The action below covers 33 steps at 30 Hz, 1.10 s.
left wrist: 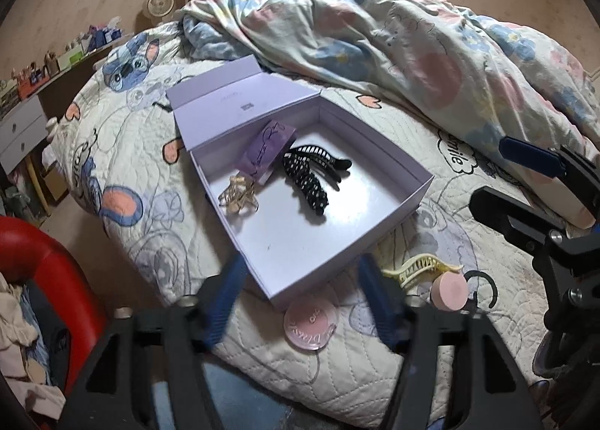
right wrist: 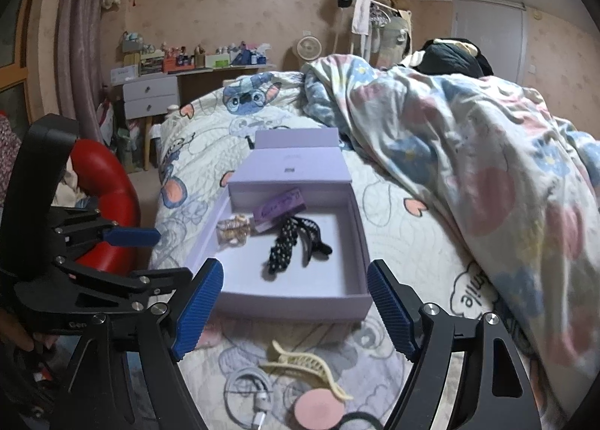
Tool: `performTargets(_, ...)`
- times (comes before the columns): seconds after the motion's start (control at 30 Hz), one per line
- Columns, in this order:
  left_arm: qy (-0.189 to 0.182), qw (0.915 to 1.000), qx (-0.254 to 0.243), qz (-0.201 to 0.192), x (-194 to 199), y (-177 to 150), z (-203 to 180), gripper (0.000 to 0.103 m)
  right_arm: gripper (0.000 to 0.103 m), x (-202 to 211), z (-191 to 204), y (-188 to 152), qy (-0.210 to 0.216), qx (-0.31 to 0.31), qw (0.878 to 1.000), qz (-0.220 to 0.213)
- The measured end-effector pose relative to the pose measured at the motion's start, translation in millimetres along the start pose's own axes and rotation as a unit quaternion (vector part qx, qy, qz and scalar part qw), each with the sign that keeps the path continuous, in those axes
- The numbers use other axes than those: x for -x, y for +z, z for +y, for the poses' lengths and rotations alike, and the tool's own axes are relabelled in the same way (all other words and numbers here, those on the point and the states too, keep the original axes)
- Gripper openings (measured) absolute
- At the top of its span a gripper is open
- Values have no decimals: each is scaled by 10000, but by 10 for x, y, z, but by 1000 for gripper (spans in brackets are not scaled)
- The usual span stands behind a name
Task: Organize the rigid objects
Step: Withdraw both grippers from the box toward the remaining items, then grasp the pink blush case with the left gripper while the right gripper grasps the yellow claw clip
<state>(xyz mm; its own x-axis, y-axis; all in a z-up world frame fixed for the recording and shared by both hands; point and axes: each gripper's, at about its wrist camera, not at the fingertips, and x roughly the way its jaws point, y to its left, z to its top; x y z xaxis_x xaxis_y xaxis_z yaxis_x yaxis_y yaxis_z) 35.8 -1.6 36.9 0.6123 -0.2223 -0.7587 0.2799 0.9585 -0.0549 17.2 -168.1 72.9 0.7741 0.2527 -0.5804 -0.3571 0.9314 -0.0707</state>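
Observation:
An open lilac box [left wrist: 408, 173] [right wrist: 300, 304] lies on the bed. Inside are a purple case [left wrist: 268, 147] [right wrist: 277, 209], a gold hair claw [left wrist: 238, 197] [right wrist: 232, 231] and black polka-dot clips [left wrist: 311, 182] [right wrist: 288, 246]. In front of the box on the quilt lie a cream hair claw [left wrist: 420, 268] [right wrist: 303, 366], a pink round compact [left wrist: 310, 321] and a pink cylinder [left wrist: 450, 291] [right wrist: 318, 411]. My left gripper [left wrist: 300, 298] is open and empty above the box's near corner. My right gripper [right wrist: 296, 306] is open and empty, just short of the box's front wall.
A white cable [right wrist: 247, 392] lies beside the cream claw. A crumpled floral duvet [left wrist: 412, 44] [right wrist: 468, 152] covers the right of the bed. A red chair [left wrist: 48, 268] [right wrist: 108, 201] stands left of the bed. A cluttered desk with drawers [right wrist: 150, 92] is behind.

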Motion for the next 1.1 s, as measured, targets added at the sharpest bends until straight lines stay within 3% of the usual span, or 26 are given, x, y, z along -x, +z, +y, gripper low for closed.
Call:
performTargets(0.07, -35, 9999, 119, 37, -17, -47, 33, 99, 80, -8, -17, -49, 28, -90, 9999, 49)
performTargets(0.1, -52, 9998, 192, 30, -19, -73, 53, 101, 80, -12, -24, -72, 38, -128, 9999, 66)
performTargets(0.57, 12, 9991, 339, 236, -218, -321, 177, 101, 80, -110, -95, -405, 17, -465, 9985, 298)
performTargets(1.1, -405, 9971, 400, 508, -559, -603, 154, 101, 80, -225, -111, -807, -39, -814, 9957, 436)
